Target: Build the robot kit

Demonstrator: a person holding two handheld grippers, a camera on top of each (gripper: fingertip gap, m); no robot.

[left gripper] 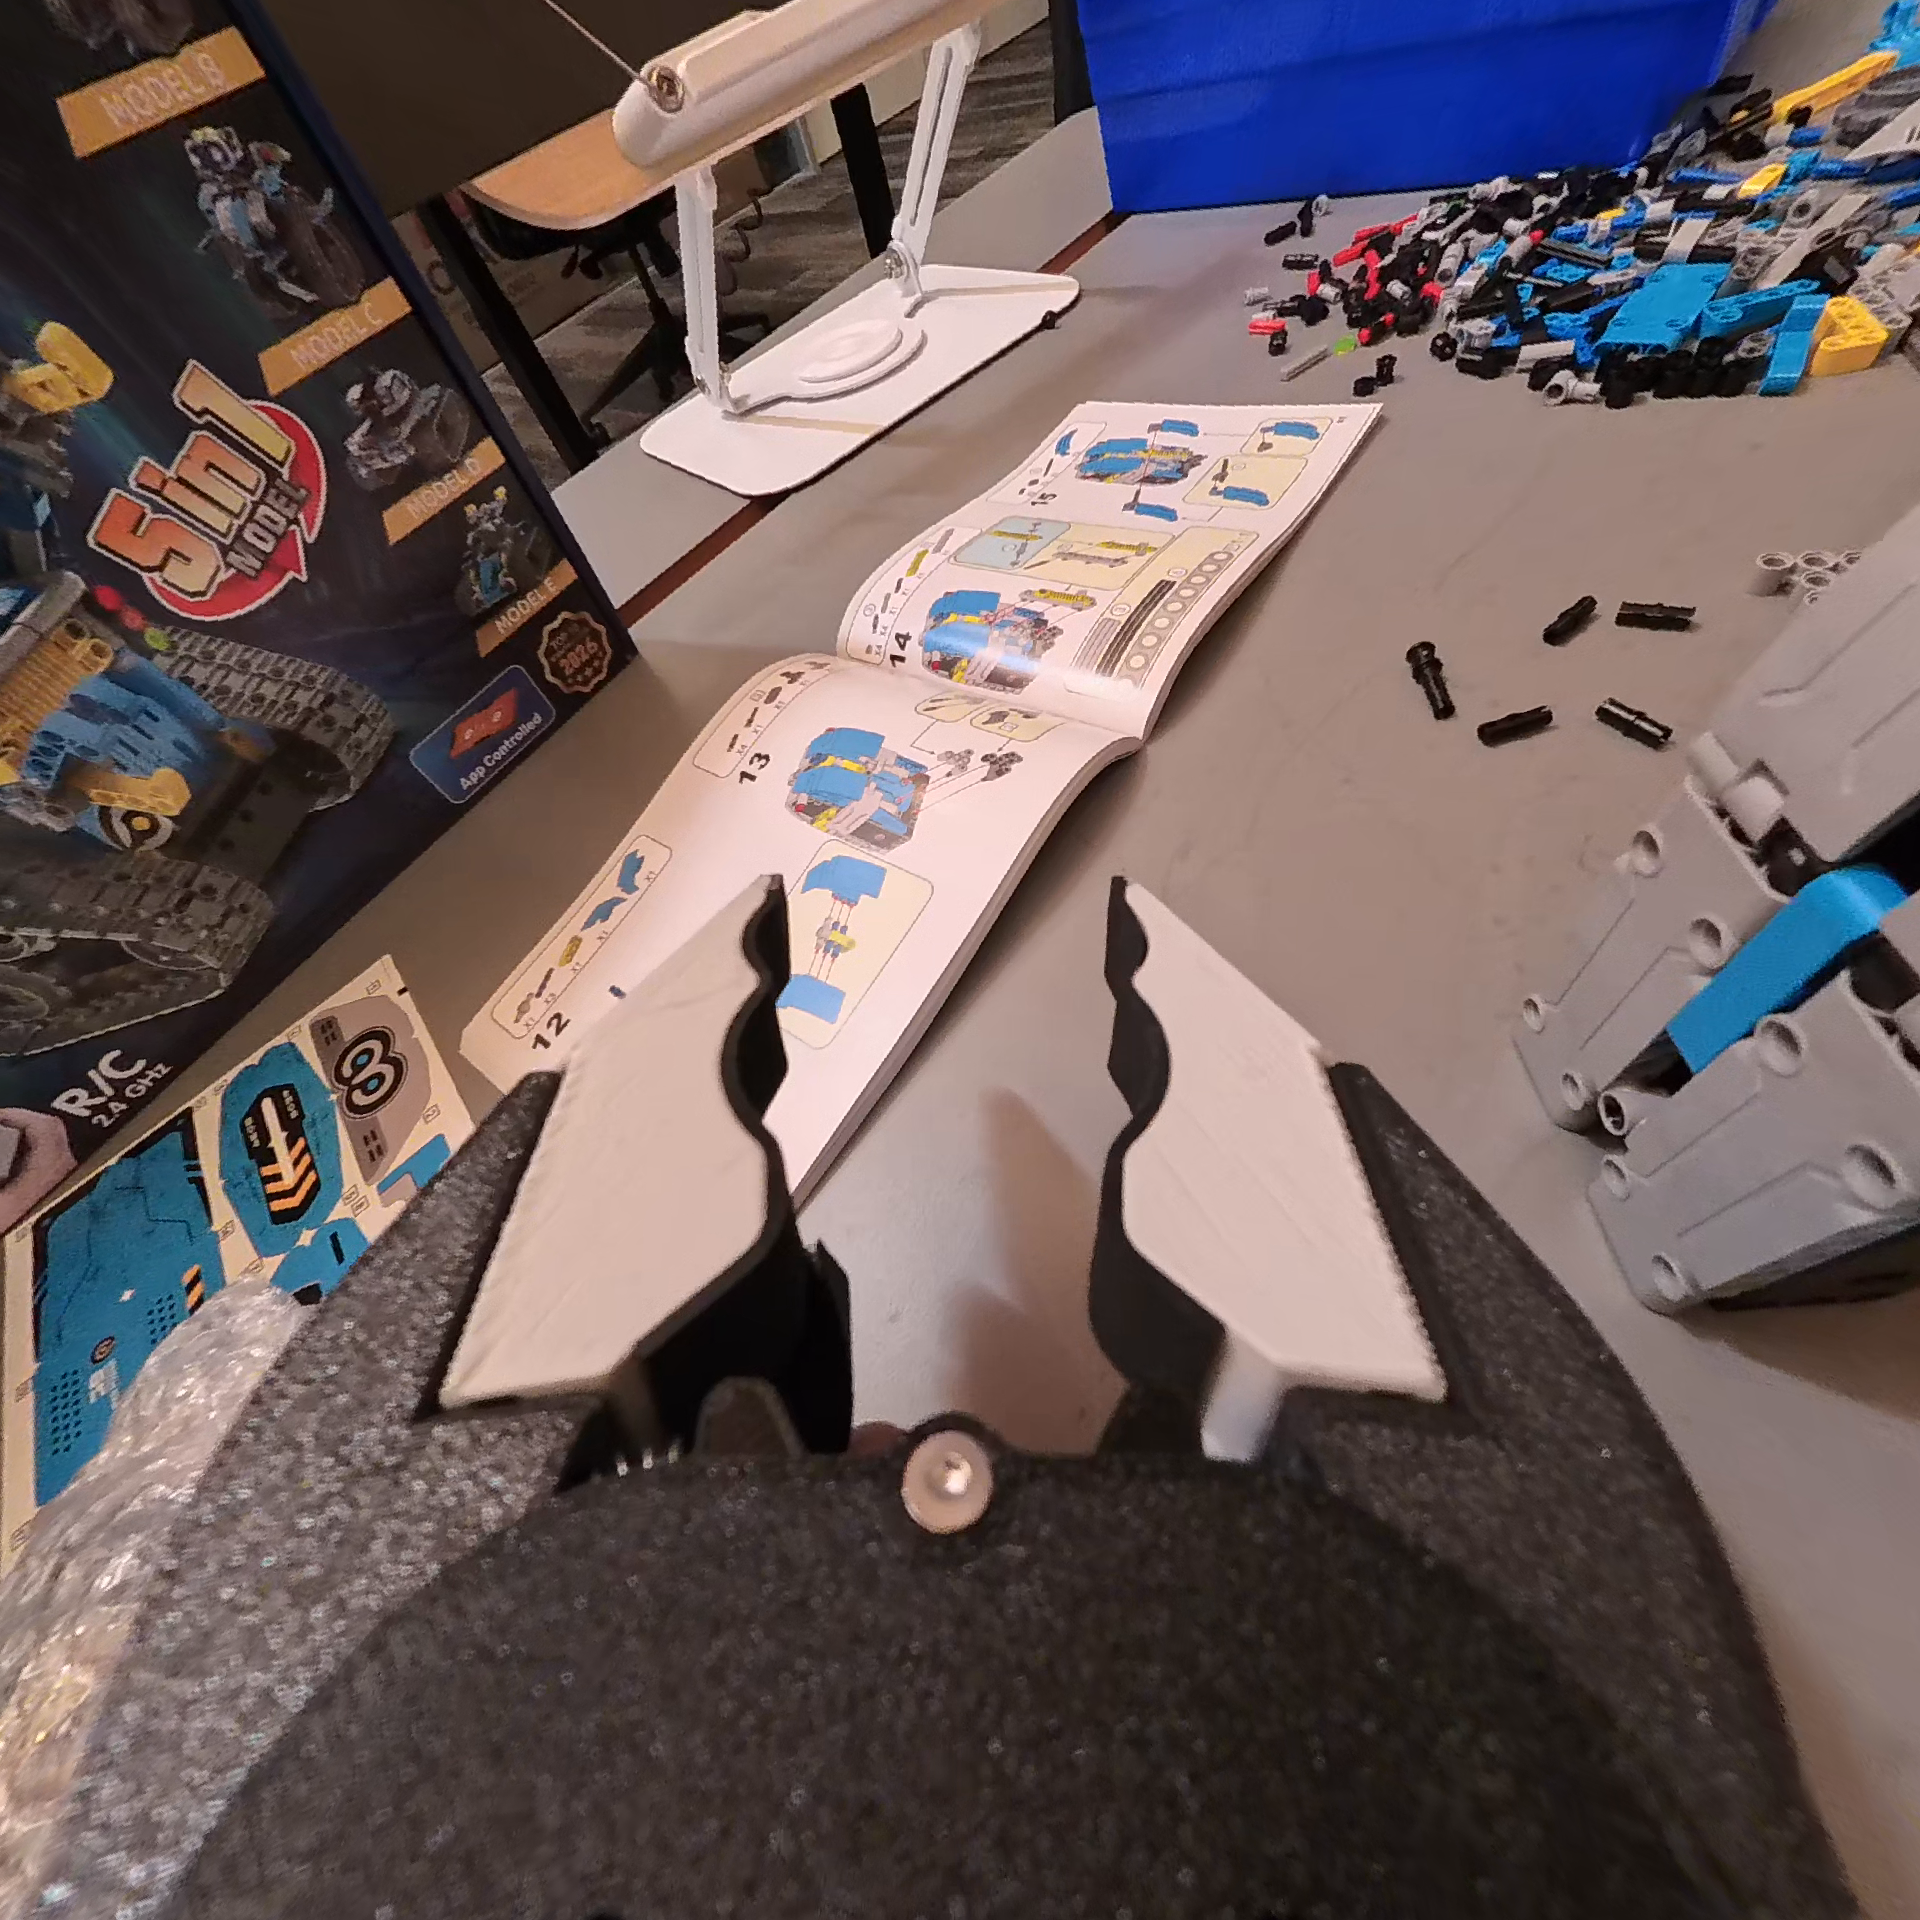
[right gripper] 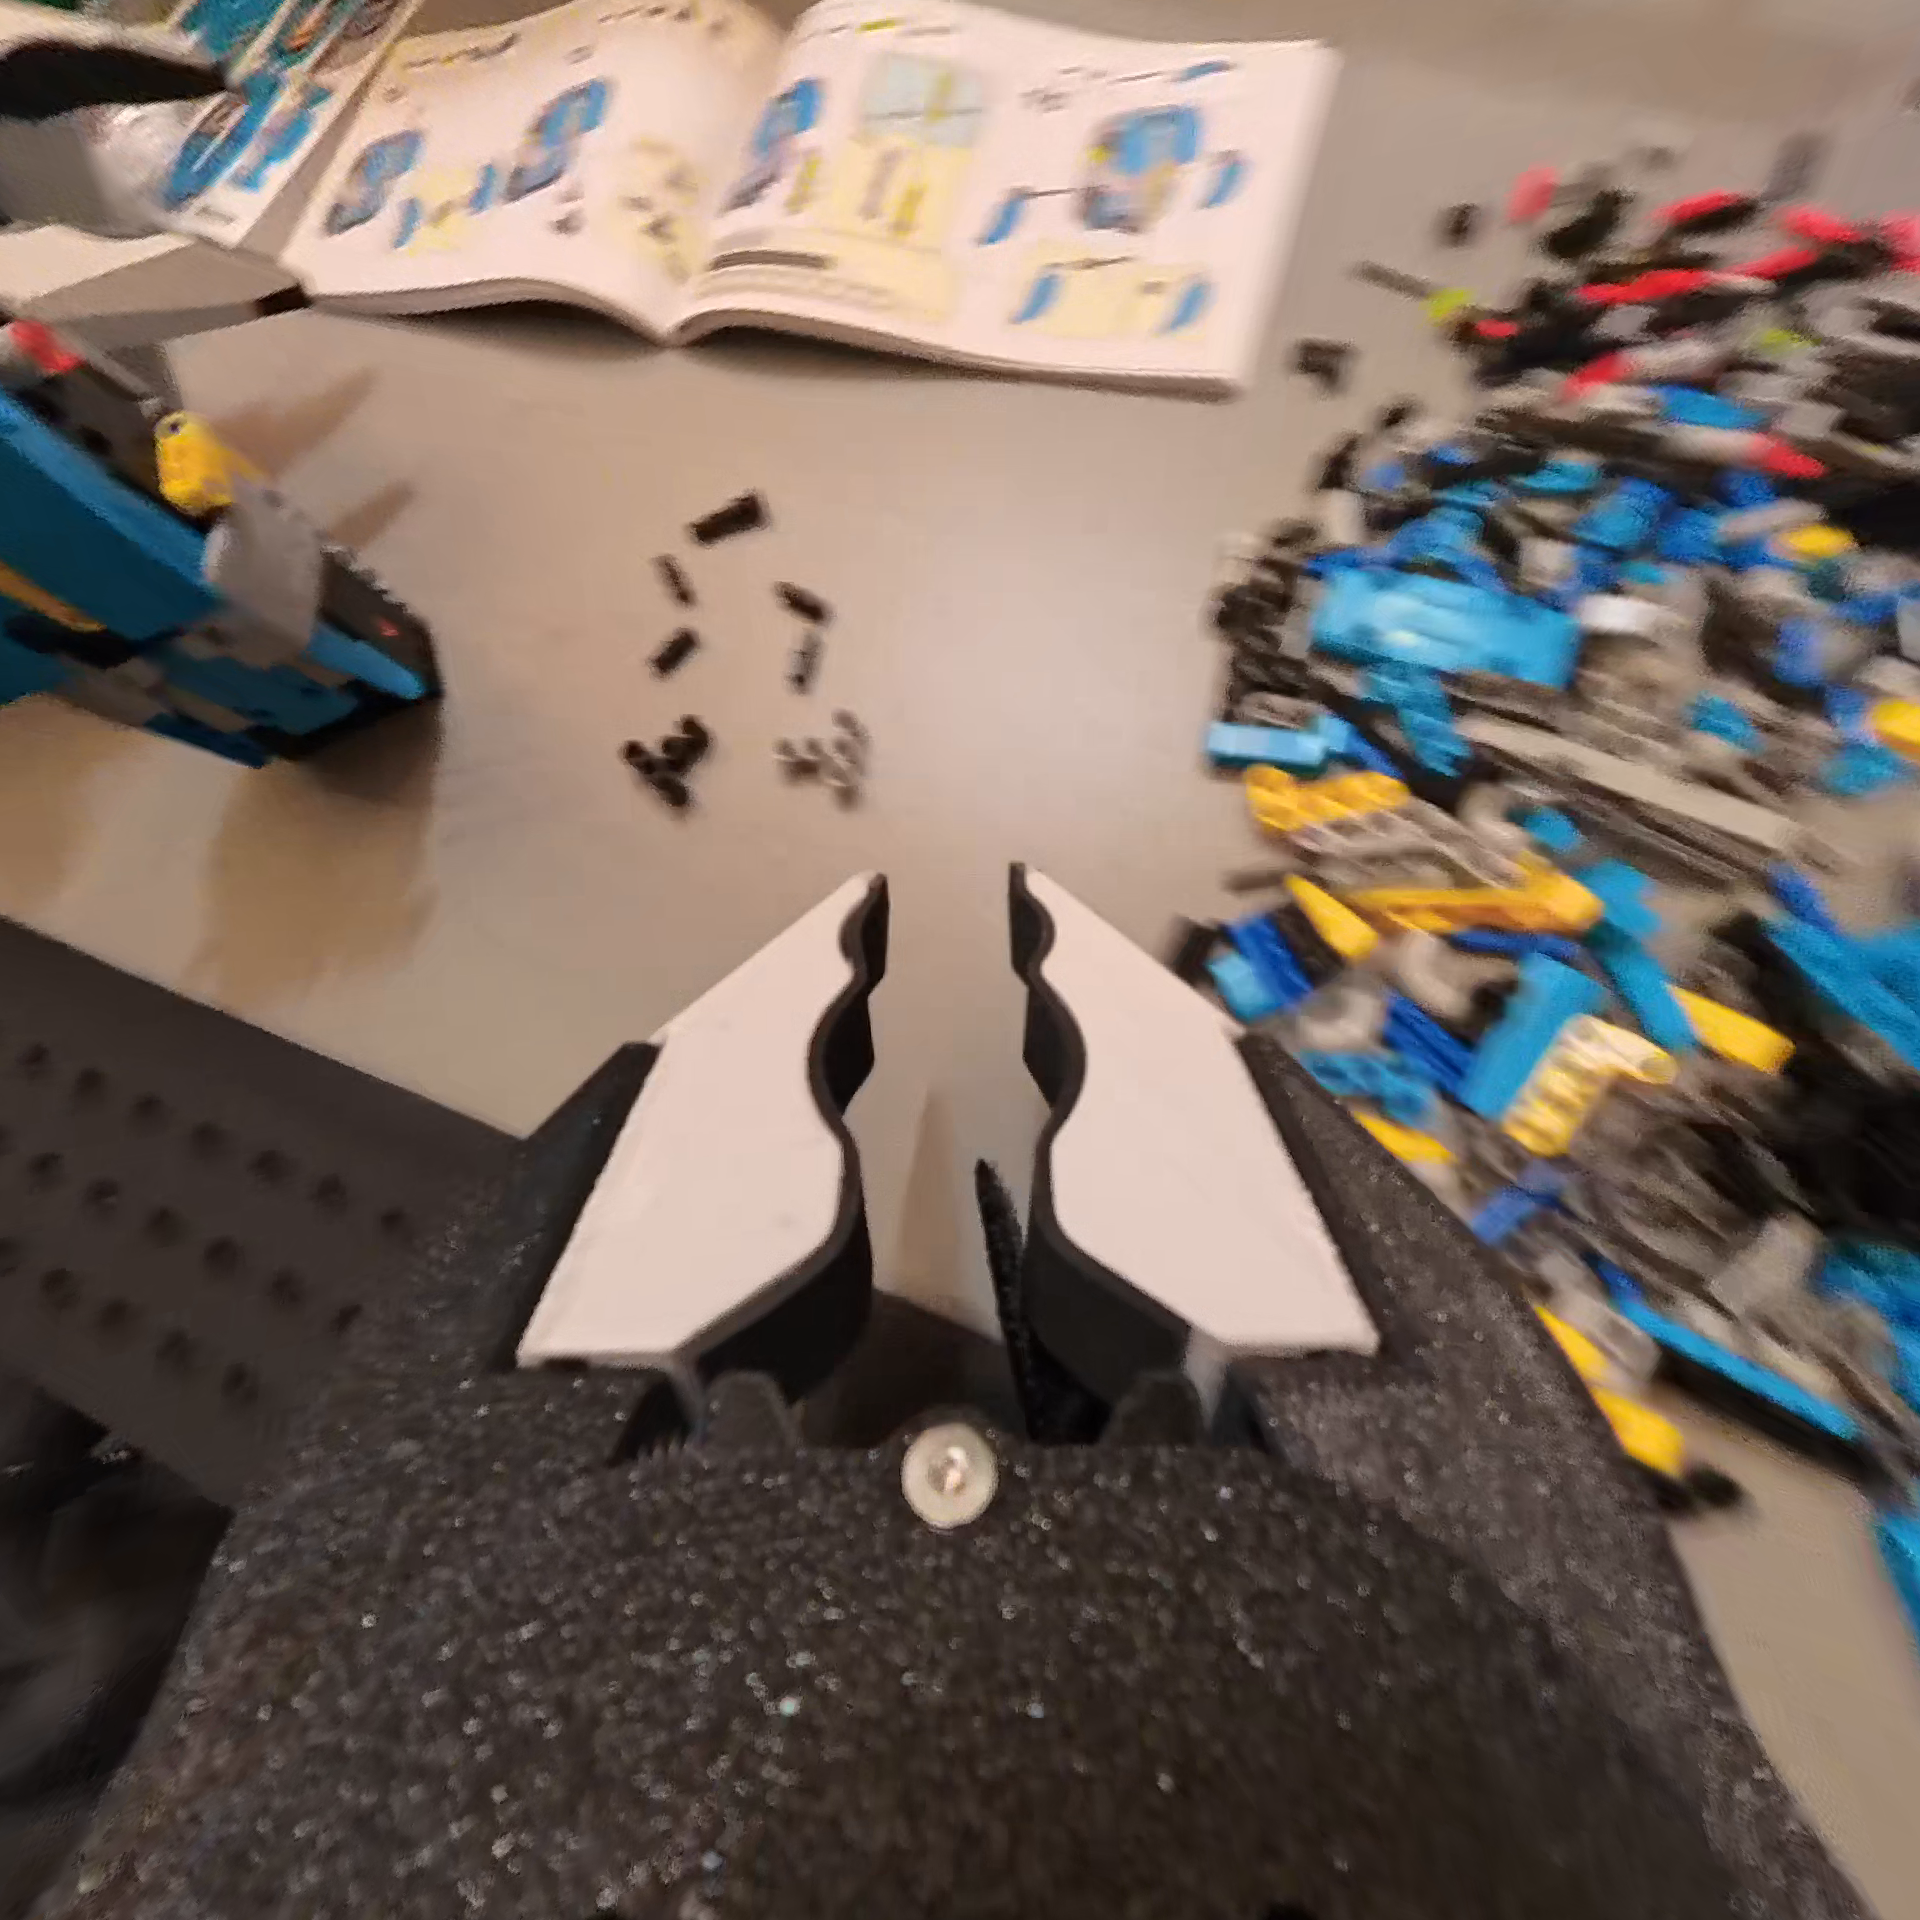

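Your left hand-held gripper [left gripper: 945, 888] hangs low over the tabletop [left gripper: 1299, 935], jaws wide apart and empty, its tips over the near corner of the open booklet [left gripper: 935, 707]. Your right hand-held gripper [right gripper: 948, 875] is also empty, with only a narrow gap between its jaws. It hovers on the near side of the booklet, and bare tabletop shows through the gap. The right wrist view is smeared, so fine detail there is hard to judge.

Left of the booklet stands the printed box [left gripper: 260, 520], upright and just beside the page edge. Beyond the booklet to the right sits a blue bin [left gripper: 1403, 94]. In front of the bin is the pile [left gripper: 1662, 281] of loose blue, black, grey, yellow and red pieces, which lies close to your right gripper's right side.

Right of the booklet's near half lies the part-built model [left gripper: 1766, 1039], grey panels with a blue beam set in. It is near your left gripper but not touching it. A white lamp [left gripper: 831, 364] stands beyond the booklet's far left corner. The sticker sheet [left gripper: 208, 1195] lies on the near left, partly under the gripper body beside some bubble wrap [left gripper: 125, 1455].

Smallest are the black pins [left gripper: 1517, 724], scattered between booklet and model, each apart from the others, ahead of your right gripper's tips.
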